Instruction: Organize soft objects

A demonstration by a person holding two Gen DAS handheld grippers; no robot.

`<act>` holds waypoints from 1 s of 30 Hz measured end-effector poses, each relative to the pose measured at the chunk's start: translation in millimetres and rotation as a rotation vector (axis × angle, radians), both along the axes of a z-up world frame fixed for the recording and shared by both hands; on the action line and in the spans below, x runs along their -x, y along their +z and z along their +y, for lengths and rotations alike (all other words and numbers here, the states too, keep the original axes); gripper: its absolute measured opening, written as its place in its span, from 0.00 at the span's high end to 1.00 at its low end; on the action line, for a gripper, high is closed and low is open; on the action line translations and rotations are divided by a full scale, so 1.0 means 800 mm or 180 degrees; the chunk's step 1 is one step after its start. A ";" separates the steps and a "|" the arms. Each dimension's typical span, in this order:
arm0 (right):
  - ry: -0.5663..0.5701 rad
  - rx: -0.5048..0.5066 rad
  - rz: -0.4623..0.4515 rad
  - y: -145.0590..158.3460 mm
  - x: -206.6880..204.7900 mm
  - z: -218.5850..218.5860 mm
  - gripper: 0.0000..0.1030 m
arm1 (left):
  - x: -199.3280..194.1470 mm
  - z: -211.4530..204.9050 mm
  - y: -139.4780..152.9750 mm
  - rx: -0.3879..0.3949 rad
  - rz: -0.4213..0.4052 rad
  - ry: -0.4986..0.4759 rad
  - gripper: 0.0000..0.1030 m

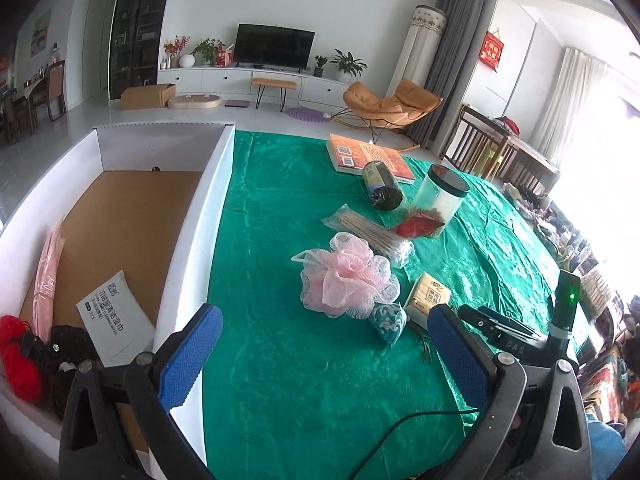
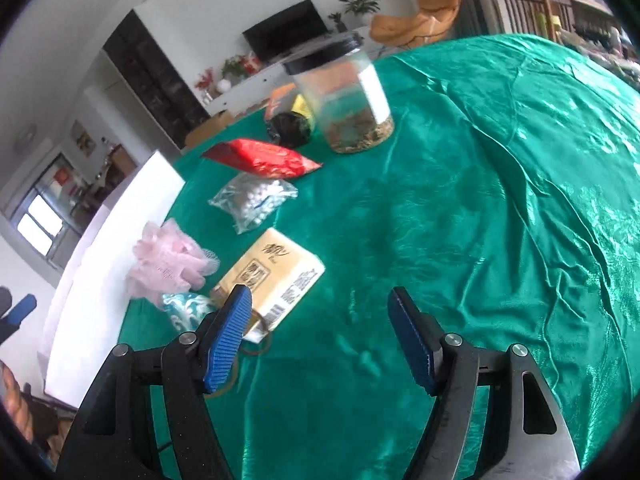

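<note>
A pink mesh bath sponge (image 1: 347,276) lies on the green cloth, also in the right wrist view (image 2: 168,260). A small teal patterned pouch (image 1: 388,320) (image 2: 186,308) lies beside it, next to a yellow tissue pack (image 1: 426,294) (image 2: 276,276). My left gripper (image 1: 320,344) is open and empty, just short of the sponge. My right gripper (image 2: 320,312) is open and empty, its left finger close to the tissue pack. The white cardboard box (image 1: 200,216) at the left holds red yarn (image 1: 18,356), a black soft item (image 1: 66,356), a wipes pack (image 1: 114,316) and a pink packet (image 1: 48,276).
A bag of cotton swabs (image 1: 372,232) (image 2: 256,200), a red packet (image 1: 416,226) (image 2: 264,158), a clear jar with black lid (image 1: 440,196) (image 2: 344,96), a dark roll (image 1: 382,186) and a book (image 1: 368,156) lie farther back. The right gripper's body (image 1: 516,332) shows at the right.
</note>
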State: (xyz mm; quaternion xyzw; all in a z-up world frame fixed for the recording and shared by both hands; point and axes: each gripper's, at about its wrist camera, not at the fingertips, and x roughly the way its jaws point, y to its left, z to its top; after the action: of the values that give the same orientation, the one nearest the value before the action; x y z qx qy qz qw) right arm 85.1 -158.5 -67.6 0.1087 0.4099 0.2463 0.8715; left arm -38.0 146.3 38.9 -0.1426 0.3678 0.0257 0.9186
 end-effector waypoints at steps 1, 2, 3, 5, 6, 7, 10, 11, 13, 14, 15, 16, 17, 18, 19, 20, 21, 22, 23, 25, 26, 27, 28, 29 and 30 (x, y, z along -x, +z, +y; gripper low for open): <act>0.0091 0.0126 -0.0093 0.002 0.008 0.015 0.27 | 0.000 -0.003 -0.002 0.0002 0.0007 -0.0023 0.01; 0.0200 0.0319 -0.0167 0.002 0.013 0.033 0.27 | 0.000 -0.007 -0.004 -0.0006 0.0008 -0.0047 0.01; 0.0335 0.0533 -0.0206 -0.001 0.015 0.052 0.27 | 0.000 -0.011 -0.005 -0.0020 0.0014 -0.0072 0.01; 0.0569 0.0915 -0.0255 -0.017 0.018 0.079 0.28 | 0.001 -0.019 -0.008 -0.0032 0.0030 -0.0112 0.01; 0.0584 0.1085 -0.0268 -0.025 0.017 0.087 0.28 | 0.001 -0.022 -0.010 -0.0026 0.0040 -0.0129 0.01; 0.0509 0.1185 -0.0260 -0.031 0.012 0.089 0.28 | 0.002 -0.026 -0.012 -0.0014 0.0053 -0.0145 0.01; -0.0329 0.1128 -0.0104 -0.036 -0.021 0.041 0.29 | 0.001 -0.035 -0.019 0.0025 0.0096 -0.0189 0.01; -0.0697 0.1123 -0.0032 -0.038 -0.030 0.012 0.27 | 0.000 -0.038 -0.023 0.0037 0.0112 -0.0204 0.01; -0.1028 0.0931 0.0021 -0.036 -0.033 -0.035 0.26 | -0.008 -0.046 -0.032 0.0064 0.0182 -0.0239 0.01; -0.1081 0.0849 0.0068 -0.035 -0.032 -0.050 0.26 | -0.014 -0.051 -0.038 0.0077 0.0242 -0.0260 0.01; -0.1095 0.0762 0.0099 -0.031 -0.029 -0.057 0.26 | -0.020 -0.057 -0.045 0.0091 0.0297 -0.0290 0.01; -0.1082 0.0671 0.0100 -0.029 -0.025 -0.061 0.26 | -0.027 -0.064 -0.051 0.0095 0.0341 -0.0328 0.01; -0.1043 0.0596 0.0093 -0.027 -0.021 -0.059 0.26 | -0.034 -0.072 -0.058 0.0079 0.0385 -0.0360 0.01; -0.0999 0.0551 0.0085 -0.024 -0.017 -0.057 0.26 | -0.041 -0.078 -0.067 0.0050 0.0441 -0.0377 0.01; -0.0966 0.0539 0.0074 -0.023 -0.013 -0.054 0.26 | -0.047 -0.084 -0.076 0.0028 0.0505 -0.0387 0.01; -0.0952 0.0555 0.0070 -0.023 -0.009 -0.052 0.26 | -0.055 -0.086 -0.085 0.0022 0.0570 -0.0397 0.01; -0.0946 0.0584 0.0082 -0.024 -0.007 -0.051 0.26 | -0.061 -0.090 -0.096 0.0022 0.0638 -0.0400 0.01; -0.0937 0.0605 0.0110 -0.025 -0.006 -0.049 0.26 | -0.066 -0.092 -0.107 0.0022 0.0692 -0.0401 0.01; -0.0916 0.0586 0.0161 -0.026 -0.002 -0.048 0.26 | -0.071 -0.094 -0.116 0.0015 0.0745 -0.0397 0.01; -0.0852 0.0409 0.0255 -0.029 0.004 -0.050 0.26 | -0.077 -0.095 -0.132 -0.0001 0.0825 -0.0366 0.01; -0.0815 0.0298 0.0273 -0.029 0.007 -0.052 0.26 | -0.078 -0.095 -0.137 0.0004 0.0844 -0.0351 0.01; -0.0780 0.0206 0.0273 -0.028 0.008 -0.054 0.26 | -0.078 -0.094 -0.140 0.0016 0.0848 -0.0341 0.01; -0.0753 0.0141 0.0261 -0.027 0.009 -0.055 0.26 | -0.076 -0.094 -0.142 0.0018 0.0845 -0.0338 0.01; -0.0720 0.0083 0.0246 -0.025 0.011 -0.054 0.26 | -0.076 -0.094 -0.144 0.0003 0.0843 -0.0335 0.01; -0.0669 0.0013 0.0239 -0.024 0.013 -0.052 0.26 | -0.076 -0.093 -0.145 -0.0023 0.0847 -0.0333 0.01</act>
State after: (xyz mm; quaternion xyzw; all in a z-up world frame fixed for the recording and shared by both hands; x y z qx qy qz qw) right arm 74.7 -200.4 -87.0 0.1584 0.4291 0.1485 0.8768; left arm 23.0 72.0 -77.2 -0.1152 0.4932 -0.0022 0.8623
